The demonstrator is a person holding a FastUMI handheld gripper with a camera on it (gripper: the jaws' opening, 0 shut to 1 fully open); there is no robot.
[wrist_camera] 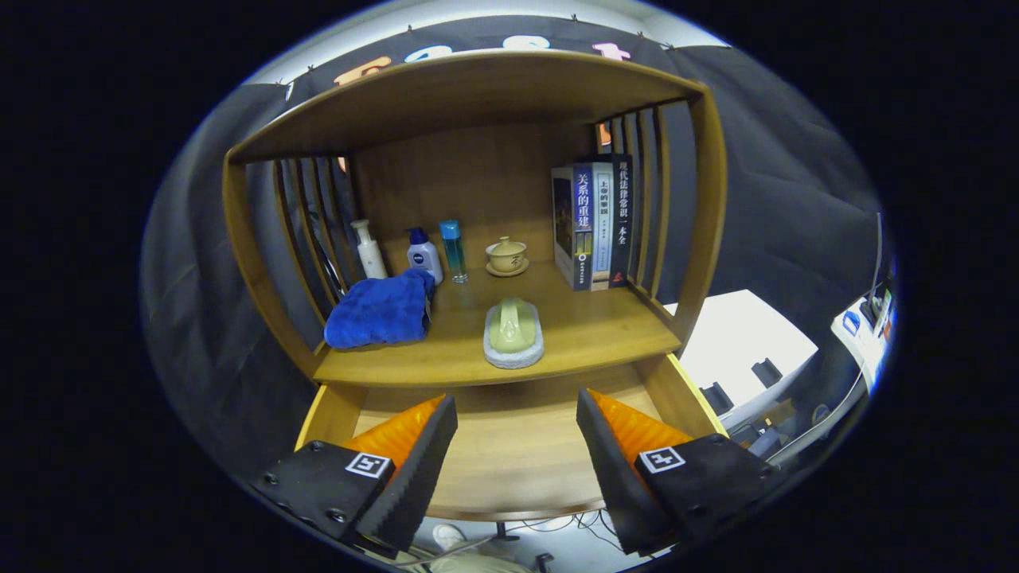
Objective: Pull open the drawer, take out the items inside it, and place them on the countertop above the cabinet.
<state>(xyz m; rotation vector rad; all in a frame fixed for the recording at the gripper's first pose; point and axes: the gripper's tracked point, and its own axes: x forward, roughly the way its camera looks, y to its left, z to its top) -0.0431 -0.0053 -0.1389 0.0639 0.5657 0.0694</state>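
Drawer point(517, 469) stands pulled out below the countertop point(589, 334), its bare wooden floor showing, nothing seen left inside. Gripper point(517, 446) hangs over it, fingers spread wide and holding nothing, released. A pale green brush point(513, 330) sits near the countertop's front edge, just beyond the fingers, likely set there as the nearest free spot. A blue towel point(380, 312) lies bunched to its left. Far back stand bottles point(424, 255) and a lidded cup point(507, 255), with books point(593, 223) upright at far right, out of the way. Task looks close to done.
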